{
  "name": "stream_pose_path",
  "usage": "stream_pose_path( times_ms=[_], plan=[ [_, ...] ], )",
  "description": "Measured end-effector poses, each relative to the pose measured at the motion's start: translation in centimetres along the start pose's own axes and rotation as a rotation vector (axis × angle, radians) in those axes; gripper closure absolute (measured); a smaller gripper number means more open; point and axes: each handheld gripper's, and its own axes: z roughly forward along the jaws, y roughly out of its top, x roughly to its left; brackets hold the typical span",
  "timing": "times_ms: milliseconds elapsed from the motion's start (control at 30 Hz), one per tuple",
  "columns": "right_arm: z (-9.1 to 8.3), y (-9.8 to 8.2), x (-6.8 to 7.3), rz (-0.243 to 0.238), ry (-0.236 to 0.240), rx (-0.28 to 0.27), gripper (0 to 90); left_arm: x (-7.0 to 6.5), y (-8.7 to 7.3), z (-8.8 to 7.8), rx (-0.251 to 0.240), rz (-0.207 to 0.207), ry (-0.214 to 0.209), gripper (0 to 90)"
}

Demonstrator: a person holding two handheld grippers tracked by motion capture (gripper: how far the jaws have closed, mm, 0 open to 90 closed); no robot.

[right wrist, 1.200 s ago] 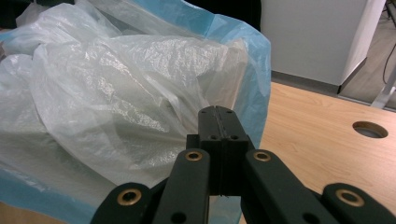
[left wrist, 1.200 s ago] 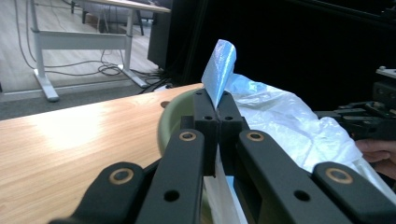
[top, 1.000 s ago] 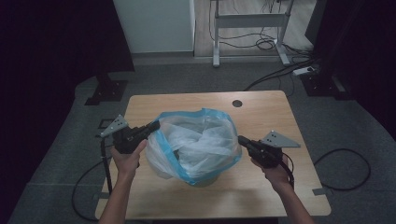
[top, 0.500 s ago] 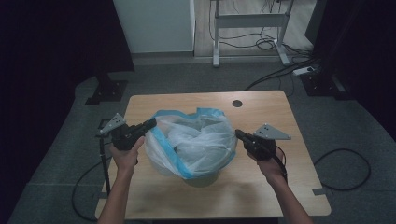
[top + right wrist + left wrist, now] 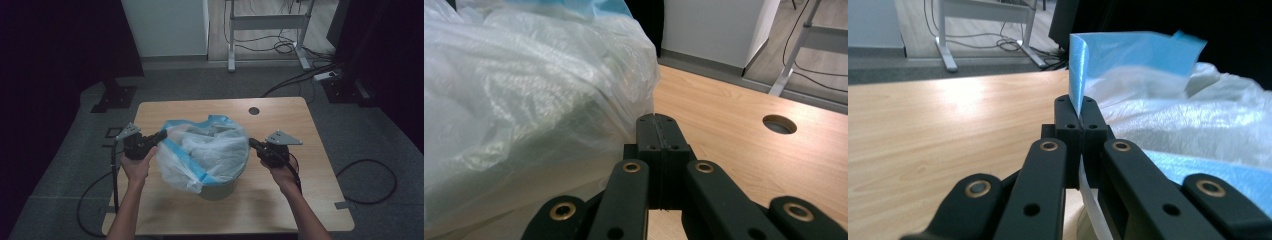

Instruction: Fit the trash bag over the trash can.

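A translucent white plastic bag [image 5: 205, 150] with a blue band along its rim is draped over a grey bin [image 5: 220, 190] in the middle of the wooden table [image 5: 290, 125]. My left gripper [image 5: 162, 135] is at the bag's left side, shut on the blue band [image 5: 1128, 55], which stands up out of the closed jaws [image 5: 1079, 102]. My right gripper [image 5: 252, 143] is at the bag's right edge. Its jaws [image 5: 657, 120] are shut, with the bag's film [image 5: 524, 100] drawn in against their left side.
A round cable hole [image 5: 254, 110] sits in the table's far right part, also seen ahead of the right gripper [image 5: 779, 124]. Beyond the table stand a white cabinet [image 5: 165, 25] and a metal desk frame [image 5: 270, 22] with cables on the floor.
Both hands have come down and slightly inward, drawing the bag lower. The grey bin now shows beneath the bag's front edge.
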Motion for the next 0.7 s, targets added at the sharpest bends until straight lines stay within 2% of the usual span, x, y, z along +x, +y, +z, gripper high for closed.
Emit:
stream_pose_path(
  times_ms=[67,400,700],
  plan=[
    [0.3,-0.2,0.0,0.004,-0.001,0.007,89.3,0.1,-0.2,0.2,0.013,-0.005,0.010,89.9],
    [1.3,-1.0,-0.3,0.017,0.000,0.049,89.3,0.6,-1.3,0.7,0.062,-0.029,0.000,89.8],
    [1.8,-1.8,-0.4,0.026,0.007,0.082,89.3,0.9,-2.2,0.7,0.076,-0.046,-0.014,89.9]
  ],
)
